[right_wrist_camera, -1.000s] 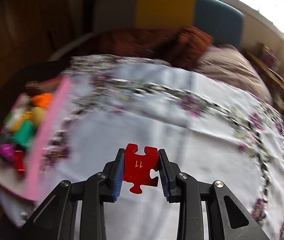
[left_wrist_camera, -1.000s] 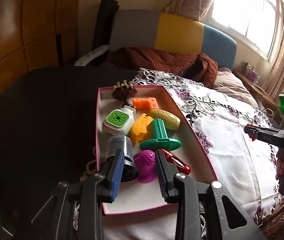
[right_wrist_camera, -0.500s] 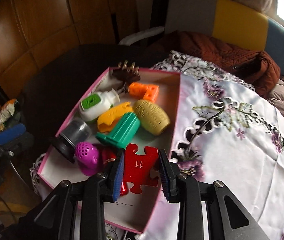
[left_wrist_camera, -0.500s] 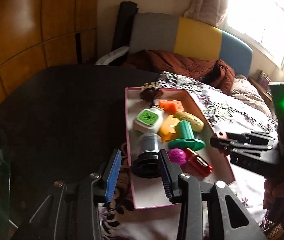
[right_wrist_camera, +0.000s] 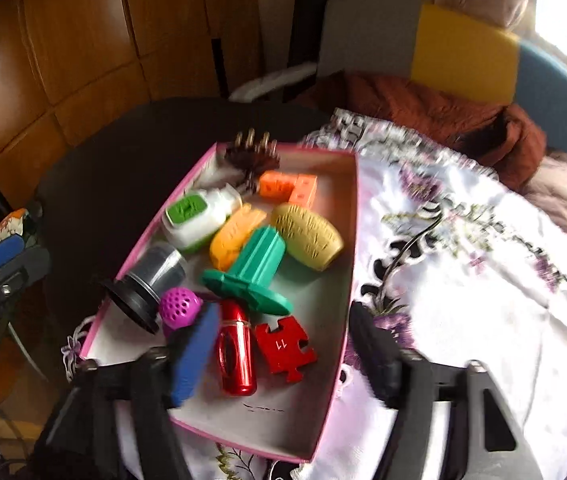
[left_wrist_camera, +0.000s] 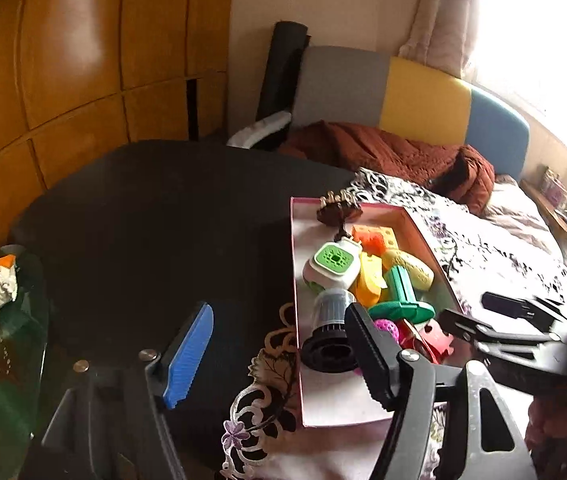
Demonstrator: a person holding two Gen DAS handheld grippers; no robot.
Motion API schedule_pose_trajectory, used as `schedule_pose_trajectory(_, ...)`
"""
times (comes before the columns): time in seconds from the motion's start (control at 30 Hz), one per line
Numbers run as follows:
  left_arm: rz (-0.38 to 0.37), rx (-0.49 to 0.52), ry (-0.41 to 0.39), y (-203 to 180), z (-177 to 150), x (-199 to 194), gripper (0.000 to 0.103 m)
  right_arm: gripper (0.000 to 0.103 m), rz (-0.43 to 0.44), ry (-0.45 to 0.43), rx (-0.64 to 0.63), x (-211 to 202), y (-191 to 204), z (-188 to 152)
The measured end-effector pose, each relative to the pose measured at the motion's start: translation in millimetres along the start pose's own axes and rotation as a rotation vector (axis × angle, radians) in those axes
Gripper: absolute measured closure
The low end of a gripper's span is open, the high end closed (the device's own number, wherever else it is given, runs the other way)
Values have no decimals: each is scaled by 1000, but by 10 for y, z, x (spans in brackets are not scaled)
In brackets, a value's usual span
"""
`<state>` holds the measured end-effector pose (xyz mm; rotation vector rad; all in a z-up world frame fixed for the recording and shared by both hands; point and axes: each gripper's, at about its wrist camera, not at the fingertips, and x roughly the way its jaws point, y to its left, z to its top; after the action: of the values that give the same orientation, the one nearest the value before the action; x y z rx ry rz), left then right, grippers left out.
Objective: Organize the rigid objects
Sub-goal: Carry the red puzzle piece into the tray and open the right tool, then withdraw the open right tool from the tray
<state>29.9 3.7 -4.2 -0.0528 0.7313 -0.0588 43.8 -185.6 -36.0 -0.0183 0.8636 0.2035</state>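
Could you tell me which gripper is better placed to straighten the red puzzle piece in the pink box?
Right: the right gripper, jaws just opened, hangs over the red puzzle piece; the left gripper straddles the pink box wall.

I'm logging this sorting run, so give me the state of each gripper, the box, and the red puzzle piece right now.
right gripper: open, jaws just opened, nothing pressed between them.
left gripper: open, jaws just opened, empty, beside the box.
red puzzle piece: released, lying flat on the box floor.
pink box: open-topped, holding the toys.
red canister: lying on its side in the box.
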Motion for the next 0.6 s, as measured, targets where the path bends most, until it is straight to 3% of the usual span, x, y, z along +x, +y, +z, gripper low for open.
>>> schedule_pose_trajectory(0.17, 57, -3, -6, -55, -23, -36, 34, 14, -80, -103, 9, -242, 124, -83)
schedule_pose_trajectory(0.33, 49, 11, -3, -83, -108, -80, 35, 13, -130, -180, 86, -425, 134, -183)
schedule_pose_trajectory(0.43, 70, 25, -39, -109, -157, -133, 45, 13, -126, -192, 129, -469, 107, -233)
schedule_pose_trajectory(0.6, 58, 19, -62, -100, -155, -196, 47, 13, -131, -182, 140, -508, 99, -286)
